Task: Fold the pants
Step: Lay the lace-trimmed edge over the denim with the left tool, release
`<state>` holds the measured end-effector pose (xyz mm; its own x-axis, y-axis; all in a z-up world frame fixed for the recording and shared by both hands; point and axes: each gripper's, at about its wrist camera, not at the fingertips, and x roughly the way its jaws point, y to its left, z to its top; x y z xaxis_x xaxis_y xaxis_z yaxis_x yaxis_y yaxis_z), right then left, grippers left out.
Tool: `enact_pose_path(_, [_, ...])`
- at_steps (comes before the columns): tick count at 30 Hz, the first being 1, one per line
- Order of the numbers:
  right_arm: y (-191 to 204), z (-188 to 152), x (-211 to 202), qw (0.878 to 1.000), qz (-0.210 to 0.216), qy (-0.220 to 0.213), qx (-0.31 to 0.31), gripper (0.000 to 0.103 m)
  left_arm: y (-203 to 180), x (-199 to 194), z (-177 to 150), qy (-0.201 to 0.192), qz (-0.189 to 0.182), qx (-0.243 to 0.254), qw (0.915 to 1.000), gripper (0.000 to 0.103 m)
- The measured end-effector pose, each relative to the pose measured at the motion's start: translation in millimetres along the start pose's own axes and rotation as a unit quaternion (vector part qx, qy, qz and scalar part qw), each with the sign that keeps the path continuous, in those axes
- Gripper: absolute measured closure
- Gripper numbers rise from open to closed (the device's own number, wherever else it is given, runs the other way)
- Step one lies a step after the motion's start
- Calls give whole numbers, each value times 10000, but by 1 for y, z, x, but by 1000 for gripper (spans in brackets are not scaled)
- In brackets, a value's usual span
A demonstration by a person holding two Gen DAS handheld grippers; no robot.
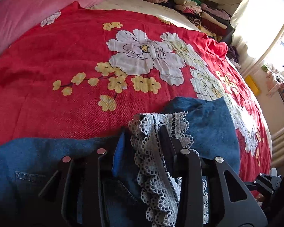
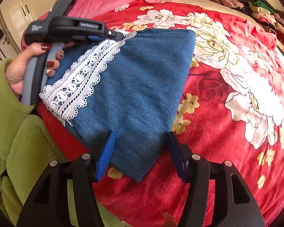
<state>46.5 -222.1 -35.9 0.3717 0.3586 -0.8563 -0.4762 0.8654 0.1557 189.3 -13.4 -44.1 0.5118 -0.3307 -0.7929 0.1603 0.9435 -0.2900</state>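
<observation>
Blue denim pants (image 2: 138, 79) with a white lace hem (image 2: 81, 79) lie folded on a red floral bedspread (image 2: 227, 160). My left gripper (image 2: 117, 35), held by a hand (image 2: 24, 66) in a green sleeve, is shut on the upper end of the lace. In the left wrist view the lace (image 1: 153, 160) is bunched between the jaws of the left gripper (image 1: 143, 130), over the denim (image 1: 208, 124). My right gripper (image 2: 140, 138) stands open, its fingers on either side of the near corner of the folded pants without pressing it.
A pink blanket (image 1: 28, 9) lies at the far left of the bed. Stacks of folded clothes (image 1: 198, 11) line the far right edge, with a bright window (image 1: 270, 28) beyond. A cream wardrobe (image 2: 19, 9) stands on the left.
</observation>
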Motion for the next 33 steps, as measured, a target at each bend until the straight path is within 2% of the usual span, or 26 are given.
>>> enact_pose_path(4, [-1, -2, -8, 10000, 21, -65, -61, 47, -2, -19, -2, -190, -89, 10, 9998, 70])
enact_pose_path(8, [-6, -1, -19, 9992, 193, -329, 76, 47, -3, -47, -17, -365, -158, -25, 9992, 56])
enact_pose_path(11, [-7, 2, -29, 9981, 183, -559, 176, 32, -5, -68, -28, -541, 4, 47, 9985, 54])
enact_pose_path(17, [-11, 11, -40, 9959, 161, -849, 264, 28, -6, -97, -51, -625, 178, 196, 9977, 49])
enact_pose_path(21, [-12, 12, -43, 9947, 200, -952, 324, 28, -9, -100, -76, -464, 138, 276, 9984, 49])
enact_pose_path(23, [-12, 12, -43, 9944, 269, -965, 336, 28, -12, -101, -89, -362, -17, 229, 9991, 54])
enact_pose_path(26, [-7, 12, -39, 9946, 373, -932, 282, 29, -19, -107, -98, -378, -222, 193, 9988, 56])
enact_pose_path(27, [-5, 12, -38, 9946, 412, -916, 260, 33, -24, -108, -98, -382, -251, 250, 9986, 56])
enact_pose_path(29, [-1, 13, -34, 9948, 479, -875, 214, 41, -37, -108, -100, -356, -276, 414, 9981, 64])
enact_pose_path(31, [5, 15, -31, 9949, 543, -842, 142, 44, -48, -102, -103, -258, -319, 577, 9975, 68])
enact_pose_path(33, [12, 15, -28, 9948, 587, -825, 55, 45, -57, -91, -109, -64, -174, 801, 9966, 71])
